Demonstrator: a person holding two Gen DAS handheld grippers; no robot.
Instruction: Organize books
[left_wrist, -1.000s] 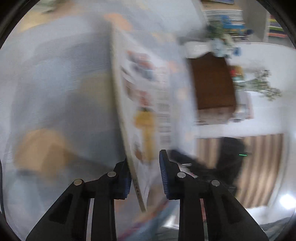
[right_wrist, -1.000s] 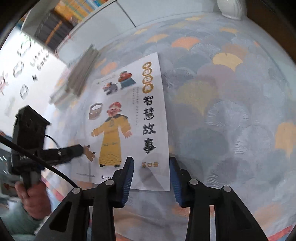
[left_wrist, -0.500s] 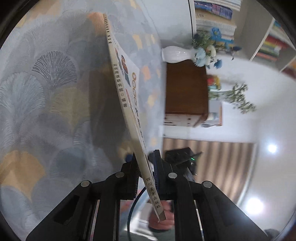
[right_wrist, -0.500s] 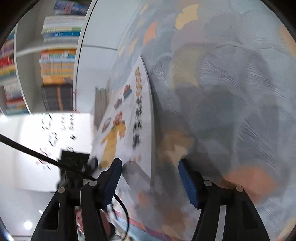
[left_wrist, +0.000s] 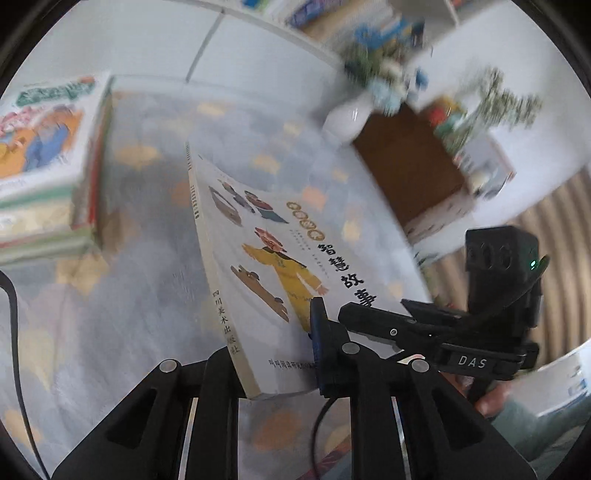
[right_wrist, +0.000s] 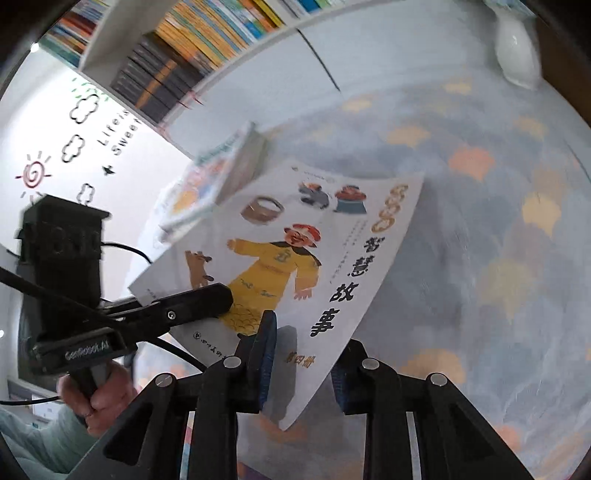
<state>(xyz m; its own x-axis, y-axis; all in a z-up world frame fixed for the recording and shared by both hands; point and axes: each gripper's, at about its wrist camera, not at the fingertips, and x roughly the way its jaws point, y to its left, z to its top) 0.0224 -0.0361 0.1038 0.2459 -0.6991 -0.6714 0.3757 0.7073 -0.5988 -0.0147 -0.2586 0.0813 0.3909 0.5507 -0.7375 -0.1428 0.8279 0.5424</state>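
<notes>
A thin picture book (left_wrist: 258, 258) with a yellow-robed figure on its white cover hangs tilted above the patterned tablecloth (left_wrist: 129, 295). My left gripper (left_wrist: 269, 339) is shut on its lower spine edge, one blue pad on the cover and the other finger hidden underneath. In the right wrist view the same book (right_wrist: 295, 240) has its bottom corner clamped in my right gripper (right_wrist: 306, 339), which is shut. Each gripper shows in the other's view: the right gripper (left_wrist: 347, 314) on the book's far side, the left gripper (right_wrist: 225, 295) over the left side of the cover.
A stack of books (left_wrist: 44, 155) lies on the cloth at the left, also seen as the stack (right_wrist: 218, 173) behind the held book. A white vase (left_wrist: 345, 120) stands near a brown cabinet (left_wrist: 406, 166). A filled bookshelf (right_wrist: 192, 48) runs behind the table. A person's hand (right_wrist: 96, 398) holds the left gripper.
The book lay flat on the cloth and now hangs above it. The right gripper opened wide, then shut on its bottom corner. The left gripper rose and rolled, turning the cover upward.
</notes>
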